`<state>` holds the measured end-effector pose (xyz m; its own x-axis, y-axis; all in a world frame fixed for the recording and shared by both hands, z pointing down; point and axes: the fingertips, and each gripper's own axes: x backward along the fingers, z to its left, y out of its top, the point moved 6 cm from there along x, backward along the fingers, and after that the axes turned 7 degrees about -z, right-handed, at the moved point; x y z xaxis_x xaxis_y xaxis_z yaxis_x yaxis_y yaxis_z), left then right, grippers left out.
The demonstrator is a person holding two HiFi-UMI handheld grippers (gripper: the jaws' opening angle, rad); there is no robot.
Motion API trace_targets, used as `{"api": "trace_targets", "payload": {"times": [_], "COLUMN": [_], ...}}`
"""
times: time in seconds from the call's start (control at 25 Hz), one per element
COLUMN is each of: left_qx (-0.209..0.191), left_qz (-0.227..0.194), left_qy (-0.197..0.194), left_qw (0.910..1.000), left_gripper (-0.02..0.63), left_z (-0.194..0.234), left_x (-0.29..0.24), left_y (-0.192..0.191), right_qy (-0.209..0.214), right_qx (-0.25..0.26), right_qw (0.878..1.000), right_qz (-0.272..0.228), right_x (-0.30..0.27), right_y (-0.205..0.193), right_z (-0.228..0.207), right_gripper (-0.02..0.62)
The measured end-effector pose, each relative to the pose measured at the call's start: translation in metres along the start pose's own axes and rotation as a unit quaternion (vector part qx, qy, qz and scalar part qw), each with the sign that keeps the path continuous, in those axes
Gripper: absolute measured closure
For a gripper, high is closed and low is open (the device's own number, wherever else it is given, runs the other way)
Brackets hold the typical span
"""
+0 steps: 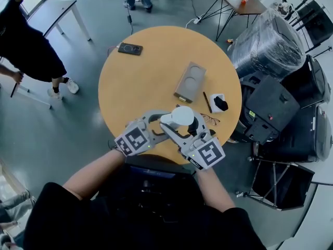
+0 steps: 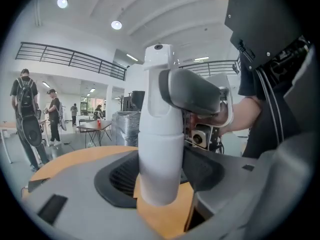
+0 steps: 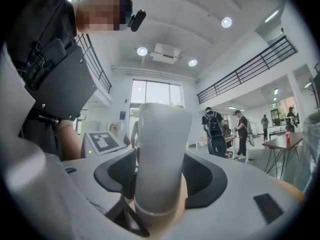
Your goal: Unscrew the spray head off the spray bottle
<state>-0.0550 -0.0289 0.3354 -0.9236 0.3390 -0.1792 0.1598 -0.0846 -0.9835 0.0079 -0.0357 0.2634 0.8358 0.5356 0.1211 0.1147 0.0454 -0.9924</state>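
In the head view I hold a white spray bottle (image 1: pixel 181 116) upright over the near edge of the round wooden table (image 1: pixel 145 82). My left gripper (image 1: pixel 164 120) comes in from the left and is shut on it. In the left gripper view the bottle's white neck (image 2: pixel 160 149) sits pressed between both pads, with the spray head above it. My right gripper (image 1: pixel 186 129) reaches in from the right. In the right gripper view the spray head (image 3: pixel 160 149) stands between the open jaws of the right gripper (image 3: pixel 160 184), with a slim gap beside it.
On the table lie a black phone (image 1: pixel 130 49), a grey flat case (image 1: pixel 190 81), a pen (image 1: pixel 207 102), a white holder with a black item (image 1: pixel 218 103) and glasses (image 1: pixel 209 120). A plastic-wrapped bundle (image 1: pixel 265 46) and black cases crowd the right; a person stands at the left.
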Motion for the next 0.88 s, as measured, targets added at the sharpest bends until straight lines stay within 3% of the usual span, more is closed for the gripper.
{"api": "trace_targets", "payload": {"times": [0.12, 0.24, 0.4, 0.52, 0.6, 0.72, 0.88], "left_qx": [0.007, 0.010, 0.004, -0.001, -0.003, 0.002, 0.001], "left_qz": [-0.011, -0.012, -0.015, -0.024, -0.025, -0.022, -0.015], "left_qy": [0.012, 0.002, -0.065, -0.135, -0.158, -0.136, -0.042], "left_qw": [0.9998, 0.9999, 0.9977, 0.9906, 0.9871, 0.9905, 0.9990], "left_gripper": [0.307, 0.307, 0.307, 0.307, 0.307, 0.306, 0.305], "left_z": [-0.003, -0.006, -0.017, -0.034, -0.040, -0.037, -0.019], "left_x": [0.000, 0.003, 0.006, 0.012, 0.013, 0.011, 0.009], "left_y": [0.007, 0.005, 0.002, 0.004, 0.006, 0.005, 0.002], "right_qy": [-0.025, 0.002, 0.092, 0.187, 0.216, 0.197, 0.131], "right_qx": [0.020, 0.007, -0.024, -0.052, -0.058, -0.034, -0.002], "right_qw": [0.999, 1.000, 0.995, 0.981, 0.974, 0.980, 0.991], "right_qz": [-0.022, -0.026, -0.027, -0.021, -0.015, -0.006, 0.018], "right_x": [-0.001, 0.001, 0.011, 0.023, 0.029, 0.027, 0.023], "right_y": [0.006, 0.005, 0.006, 0.009, 0.012, 0.010, 0.002], "right_z": [0.004, 0.007, 0.015, 0.030, 0.035, 0.032, 0.020], "right_gripper": [0.344, 0.353, 0.356, 0.356, 0.354, 0.353, 0.303]}}
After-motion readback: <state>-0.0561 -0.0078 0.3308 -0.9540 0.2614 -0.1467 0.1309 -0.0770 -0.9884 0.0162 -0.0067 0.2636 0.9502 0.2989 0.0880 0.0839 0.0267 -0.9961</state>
